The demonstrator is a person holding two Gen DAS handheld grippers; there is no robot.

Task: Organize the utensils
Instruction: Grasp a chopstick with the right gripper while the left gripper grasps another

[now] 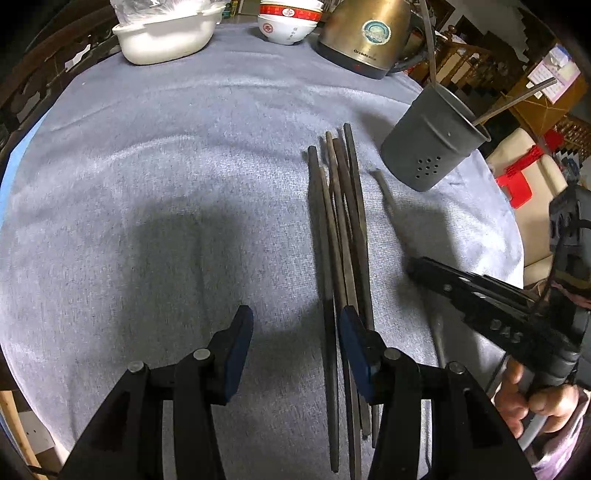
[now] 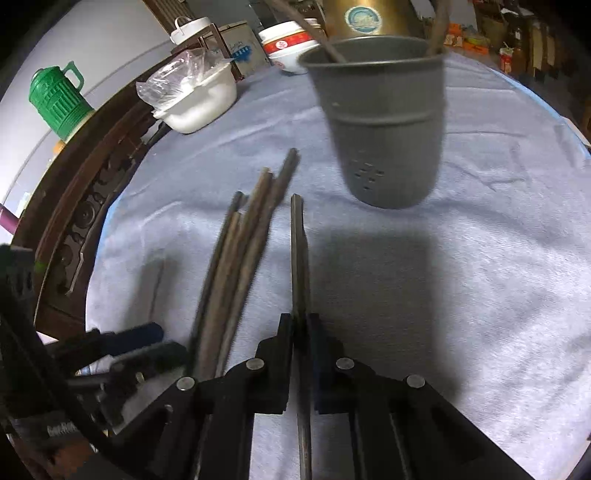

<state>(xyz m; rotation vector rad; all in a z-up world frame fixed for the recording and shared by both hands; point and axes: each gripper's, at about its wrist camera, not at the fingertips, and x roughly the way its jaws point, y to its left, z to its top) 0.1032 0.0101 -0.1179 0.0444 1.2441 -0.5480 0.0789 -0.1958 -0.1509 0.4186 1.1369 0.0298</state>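
Right gripper (image 2: 300, 325) clenched on a single dark chopstick (image 2: 297, 236), pads pinching it near its middle, shaft running straight ahead between the fingers toward the far side of the table and out behind them toward the camera. Left gripper (image 1: 293, 332) released, jaws standing apart over bare cloth, its right pad just beside the near end of the loose bundle of chopsticks (image 1: 341, 221), nothing between the pads. Bundle lying on the grey tablecloth (image 1: 147, 166), just left of the held stick in the right wrist view, sticks roughly parallel but fanned and overlapping at their far tips. Grey holder cup (image 2: 384, 122) standing far and a little right of the held stick, drain holes low on its wall, a couple of utensils already leaning inside. To do this step well, judged from here: keep the pinch firm so the thin stick does not swivel, lift clear before travelling so the far tip does not drag the cloth or nudge the bundle, tip the stick toward upright over the cup mouth, then lower the tip past the rim, clear of the utensils already in there, before letting go. Risk of knocking the light-looking cup if the tip meets the wall. Farther off, a white dish (image 1: 166, 33), stacked bowls (image 1: 288, 22) and a brass kettle (image 1: 365, 37), well apart from the work.
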